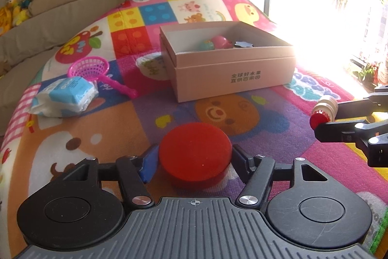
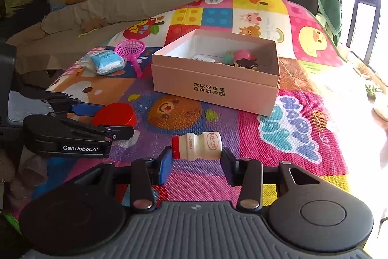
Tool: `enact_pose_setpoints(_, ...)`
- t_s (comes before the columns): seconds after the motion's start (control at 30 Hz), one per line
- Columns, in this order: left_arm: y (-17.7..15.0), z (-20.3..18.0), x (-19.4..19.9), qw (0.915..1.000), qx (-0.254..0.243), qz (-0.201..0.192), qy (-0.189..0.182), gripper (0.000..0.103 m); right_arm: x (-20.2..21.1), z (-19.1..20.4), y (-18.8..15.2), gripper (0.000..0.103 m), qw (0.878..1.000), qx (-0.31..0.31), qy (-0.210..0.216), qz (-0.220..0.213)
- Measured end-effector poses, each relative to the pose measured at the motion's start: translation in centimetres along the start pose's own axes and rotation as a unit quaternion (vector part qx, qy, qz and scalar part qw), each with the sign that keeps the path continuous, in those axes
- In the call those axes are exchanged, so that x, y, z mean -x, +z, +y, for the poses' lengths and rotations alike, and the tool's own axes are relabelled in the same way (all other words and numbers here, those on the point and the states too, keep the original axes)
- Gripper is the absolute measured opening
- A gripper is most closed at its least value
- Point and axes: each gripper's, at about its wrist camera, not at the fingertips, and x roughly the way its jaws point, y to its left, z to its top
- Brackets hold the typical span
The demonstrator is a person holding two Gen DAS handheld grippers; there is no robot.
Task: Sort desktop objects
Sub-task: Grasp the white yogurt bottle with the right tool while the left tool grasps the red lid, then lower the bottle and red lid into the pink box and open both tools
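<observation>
The left gripper [image 1: 194, 162] is closing on a flat red round puck-shaped disc [image 1: 195, 153], its pads bearing on opposite sides of the rim; the disc is lying flat on the patchwork cartoon-print play mat [image 1: 266, 128], close in front of the pink cardboard box [image 1: 228, 74]. The right gripper [image 2: 196, 162] is holding a small cream wooden toy bottle with a red cap [image 2: 197, 146] end to end — one pad on the cap, the other on the base.

Handling, as judged: both items are looking rigid, light and smooth, so either could be slipping under a loose hold. The disc is best taken across its full width at the rim, as now. The bottle's waisted middle would be offering a surer seat than its ends.

Orientation: the bottle is lying on its side, long axis running straight across the gripper, cap toward the left gripper. The disc's axis is standing upright — no long direction.
</observation>
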Motion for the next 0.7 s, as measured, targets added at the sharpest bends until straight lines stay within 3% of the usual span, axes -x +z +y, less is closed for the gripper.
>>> enact_pose_setpoints(0.17,4.5,-0.3,1.4,0.9964,-0.032,-0.078,-0.011,0.069,1.7,-1.4,2.0,0.043,0.999,-0.001,-0.016,-0.044)
enact_pose_setpoints(0.37,12.8,-0.2,0.2,0.9848,-0.049,-0.166,-0.006,0.069,2.9,-4.1,8.2,0.043,0.991,-0.013,-0.047,-0.126)
enact_pose_setpoints(0.5,18.3,0.3,-2.8,0.9867,-0.036,-0.157,-0.021,0.073,1.1,-5.7,12.8,0.043,0.988,-0.029,-0.044,-0.146)
enact_pose_setpoints(0.53,19.3,0.7,-3.5,0.9885,-0.026,-0.147,-0.021,0.083,0.2,-6.0,13.8,0.045,0.988,-0.029,-0.044,-0.145)
enact_pose_setpoints(0.57,19.8,1.3,-3.9,0.9895,-0.014,-0.143,-0.016,0.089,-0.7,-6.2,14.5,0.054,0.989,-0.031,-0.050,-0.138)
enact_pose_setpoints(0.7,17.6,3.8,-3.3,0.9903,0.017,-0.138,0.001,0.097,-2.2,-6.0,13.7,0.065,0.991,-0.030,-0.053,-0.116)
